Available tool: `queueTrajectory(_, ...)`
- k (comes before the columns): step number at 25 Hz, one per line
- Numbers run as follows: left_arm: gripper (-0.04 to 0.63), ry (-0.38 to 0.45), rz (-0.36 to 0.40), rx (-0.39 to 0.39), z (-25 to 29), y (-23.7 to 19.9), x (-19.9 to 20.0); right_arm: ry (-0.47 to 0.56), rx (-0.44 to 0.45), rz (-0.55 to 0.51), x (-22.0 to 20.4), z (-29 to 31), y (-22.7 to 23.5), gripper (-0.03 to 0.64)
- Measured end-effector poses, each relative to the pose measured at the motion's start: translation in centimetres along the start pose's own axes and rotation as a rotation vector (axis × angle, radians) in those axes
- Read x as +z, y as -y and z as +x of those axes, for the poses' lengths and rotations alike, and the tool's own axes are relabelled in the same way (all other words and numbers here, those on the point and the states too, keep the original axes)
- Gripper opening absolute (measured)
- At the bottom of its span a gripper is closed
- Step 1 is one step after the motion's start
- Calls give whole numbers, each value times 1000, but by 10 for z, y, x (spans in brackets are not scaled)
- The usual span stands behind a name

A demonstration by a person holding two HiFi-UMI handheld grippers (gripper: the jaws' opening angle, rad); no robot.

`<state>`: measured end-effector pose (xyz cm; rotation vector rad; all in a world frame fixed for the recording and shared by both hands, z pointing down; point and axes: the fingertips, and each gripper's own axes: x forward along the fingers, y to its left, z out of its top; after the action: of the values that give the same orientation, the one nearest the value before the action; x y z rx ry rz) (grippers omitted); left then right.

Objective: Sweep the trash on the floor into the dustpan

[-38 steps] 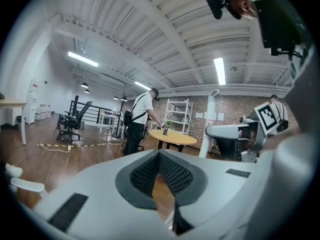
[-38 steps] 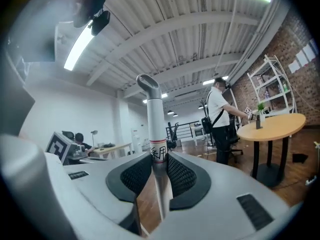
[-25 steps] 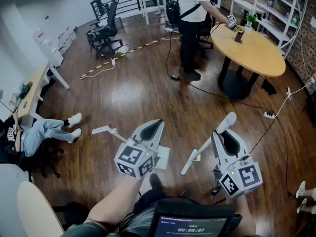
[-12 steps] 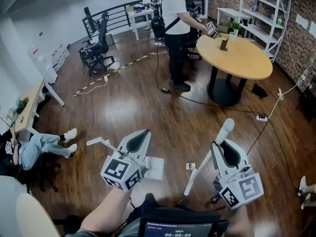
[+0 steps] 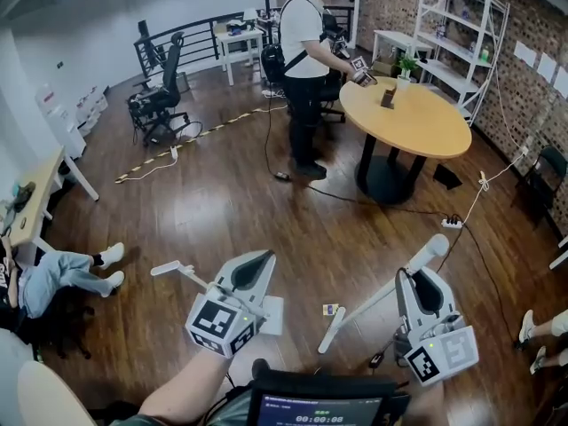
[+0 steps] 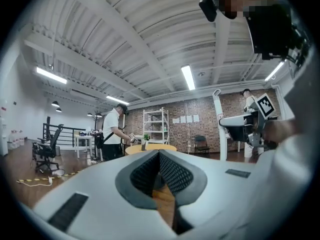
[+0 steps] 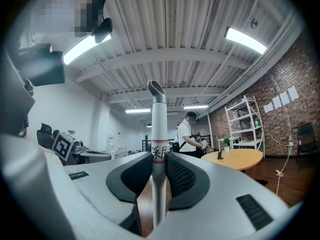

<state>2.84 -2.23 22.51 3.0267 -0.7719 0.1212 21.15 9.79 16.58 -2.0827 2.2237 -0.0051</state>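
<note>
My left gripper (image 5: 264, 257) (image 6: 159, 156) hangs low over the wooden floor, jaws closed, carrying the white dustpan (image 5: 271, 314). Its thin handle (image 5: 174, 268) sticks out to the left; the grip point is hidden under the gripper. My right gripper (image 5: 417, 278) (image 7: 159, 156) is shut on the white broom handle (image 5: 373, 295) (image 7: 159, 119), which slants down-left between the two grippers. The broom's head is not visible. A small pale scrap of trash (image 5: 329, 309) lies on the floor between the dustpan and the handle's lower end.
A person (image 5: 302, 69) stands at a round wooden table (image 5: 417, 118) ahead. A power strip (image 5: 453, 223) and cables trail across the floor on the right. An office chair (image 5: 160, 100) stands far left, another person's legs (image 5: 62, 278) lie near left, and shelves (image 5: 453, 34) line the brick wall.
The view has swung right and forward. Both grippers have shifted with their tools, the right one outward to the right. The small scrap has come into view between them.
</note>
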Motion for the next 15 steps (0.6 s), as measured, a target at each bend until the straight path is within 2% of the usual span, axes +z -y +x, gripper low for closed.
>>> queueTrajectory(8, 2, 33, -27, 20, -19, -25, 5, 29, -19, -33, 9, 2, -12, 98)
queueTrajectory(15, 2, 19, -41, 18, -13, -37, 2, 21, -32, -35, 12, 14, -3, 98)
